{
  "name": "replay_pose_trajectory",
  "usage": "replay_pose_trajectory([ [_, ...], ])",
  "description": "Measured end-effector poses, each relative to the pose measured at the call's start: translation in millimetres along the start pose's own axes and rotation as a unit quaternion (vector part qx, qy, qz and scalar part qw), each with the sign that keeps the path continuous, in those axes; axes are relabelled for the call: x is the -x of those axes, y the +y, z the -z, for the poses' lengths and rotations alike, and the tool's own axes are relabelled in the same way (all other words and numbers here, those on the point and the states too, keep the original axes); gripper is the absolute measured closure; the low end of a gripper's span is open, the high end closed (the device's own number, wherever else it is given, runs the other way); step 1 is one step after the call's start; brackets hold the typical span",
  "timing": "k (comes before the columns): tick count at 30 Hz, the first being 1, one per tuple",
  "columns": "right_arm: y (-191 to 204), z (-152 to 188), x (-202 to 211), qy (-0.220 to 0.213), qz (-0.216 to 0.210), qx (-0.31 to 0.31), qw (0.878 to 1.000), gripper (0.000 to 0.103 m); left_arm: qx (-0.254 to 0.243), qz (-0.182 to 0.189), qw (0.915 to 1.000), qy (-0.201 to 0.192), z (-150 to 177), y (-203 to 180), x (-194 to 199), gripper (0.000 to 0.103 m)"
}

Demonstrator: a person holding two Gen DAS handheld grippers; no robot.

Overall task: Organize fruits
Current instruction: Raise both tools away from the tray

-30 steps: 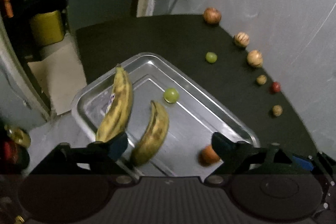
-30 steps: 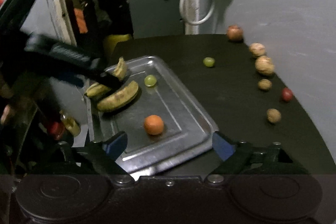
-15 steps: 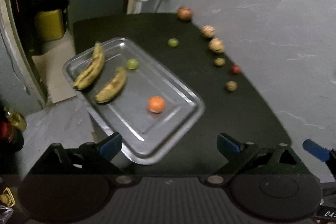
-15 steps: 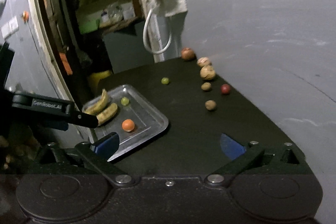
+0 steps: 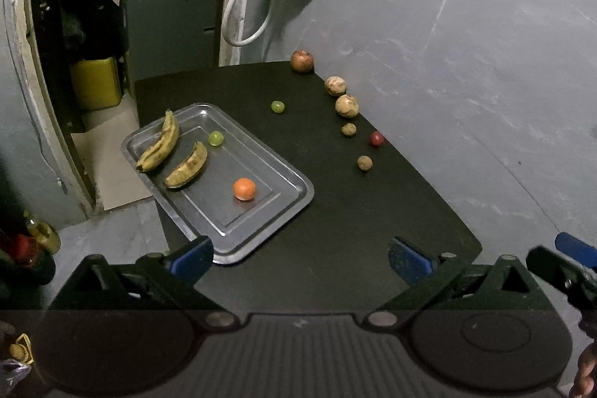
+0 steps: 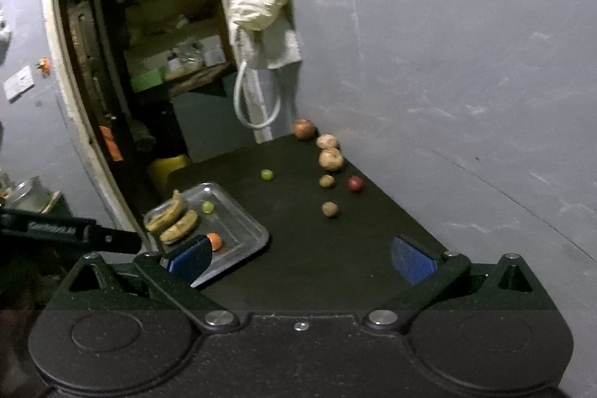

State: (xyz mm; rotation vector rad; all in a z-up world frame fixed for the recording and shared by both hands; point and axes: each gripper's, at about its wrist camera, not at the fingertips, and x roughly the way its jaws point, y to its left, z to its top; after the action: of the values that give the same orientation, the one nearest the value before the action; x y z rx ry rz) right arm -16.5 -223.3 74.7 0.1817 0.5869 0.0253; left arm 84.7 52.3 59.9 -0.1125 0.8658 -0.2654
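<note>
A steel tray [image 5: 287, 211] [image 6: 257, 234] on the black table [image 5: 335, 267] holds two bananas [image 5: 160, 144], a green grape [image 5: 215, 138] and an orange fruit [image 5: 244, 189] [image 6: 215, 240]. Outside the tray lie a loose green grape [image 5: 277, 106] [image 6: 266, 174], a red apple [image 5: 301, 60], two pale round fruits [image 5: 347, 105], two small brown fruits [image 5: 364, 162] and a small red fruit [image 5: 377, 138] [image 6: 355, 183]. My left gripper [image 5: 300, 258] is open and empty, above the table's near edge. My right gripper [image 6: 300, 258] is open and empty, held back and high.
A grey wall [image 5: 466, 43] runs along the table's right edge, close behind the fruit row. A cloth and a white hose [image 5: 246, 10] hang at the far corner. An open doorway with shelves and a yellow can [image 5: 95, 82] lies to the left.
Both grippers have pulled back and up from the tray, so the whole table now shows. The fruits have not moved. Both grippers stay open.
</note>
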Motion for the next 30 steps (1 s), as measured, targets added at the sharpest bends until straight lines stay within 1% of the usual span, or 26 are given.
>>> replay_pose_trajectory([
  [4,1,-4,14,-0.001,0.002,-0.009,1.000,0.001,-0.018,-0.002,0.9998,0.001,2,-8,9,0.001],
  [6,2,-12,20,-0.003,0.010,-0.005,1.000,0.001,-0.028,0.001,0.9996,0.001,0,-11,13,0.001],
  [8,4,-23,29,-0.015,0.010,0.002,1.000,0.001,-0.039,0.004,0.9992,0.000,-5,-14,16,0.001],
  [11,7,-47,36,-0.038,0.017,0.019,0.999,0.001,-0.054,0.020,0.9983,-0.007,-20,-15,18,0.001],
  [16,18,-88,37,-0.085,0.035,0.042,0.995,0.001,-0.076,0.033,0.9960,-0.035,-51,-7,17,0.001],
  [20,35,-114,18,-0.110,0.051,0.051,0.991,0.001,-0.092,0.034,0.9939,-0.051,-78,8,6,0.001],
  [23,46,-131,-4,-0.118,0.066,0.049,0.990,0.001,-0.101,0.040,0.9926,-0.054,-100,20,-7,0.001],
  [27,58,-142,-34,-0.131,0.086,0.041,0.987,0.001,-0.123,0.049,0.9893,-0.060,-132,36,-33,0.001],
  [30,64,-146,-55,-0.131,0.103,0.023,0.986,0.001,-0.148,0.061,0.9851,-0.063,-153,44,-58,0.001],
])
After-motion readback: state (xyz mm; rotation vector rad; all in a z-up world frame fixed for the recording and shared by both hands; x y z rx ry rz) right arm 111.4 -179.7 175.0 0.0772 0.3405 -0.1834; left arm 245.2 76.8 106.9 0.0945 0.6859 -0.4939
